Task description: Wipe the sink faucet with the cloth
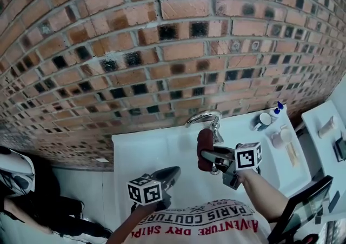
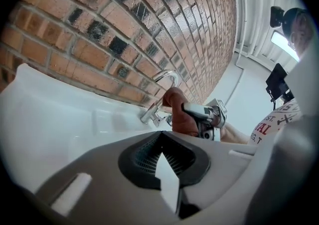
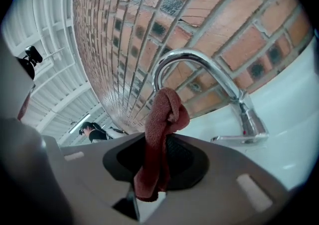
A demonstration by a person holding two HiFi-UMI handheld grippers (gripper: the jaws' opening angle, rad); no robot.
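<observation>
Right hand-held gripper [image 3: 155, 166] is clamped on the cloth [image 3: 162, 129], a dark red bunched wad sticking up past the jaws w/ a tail hanging below. Cloth sits right at the faucet [image 3: 202, 67], just under the arch of the spout. In the head view it's against or just beside the stem, can't say for sure it's touching. Left hand-held gripper [image 2: 164, 158] has its jaws pressed together on nothing, parked low over the near-left of the sink [image 1: 135, 151], apart from the faucet.

Step in hand, imo: get cloth onto metal & rub. To do it well, press the fat top of the wad onto the spout, not the jaw tips, so plastic doesn't scrape chrome. Follow the curve from base up & over to the outlet, then do the lever [image 3: 234, 139]. Pinch needs to be firm, since the wad is gripped mid-length only & could slip out. Mind the bottles [image 1: 277, 110] on the far-right rim
</observation>
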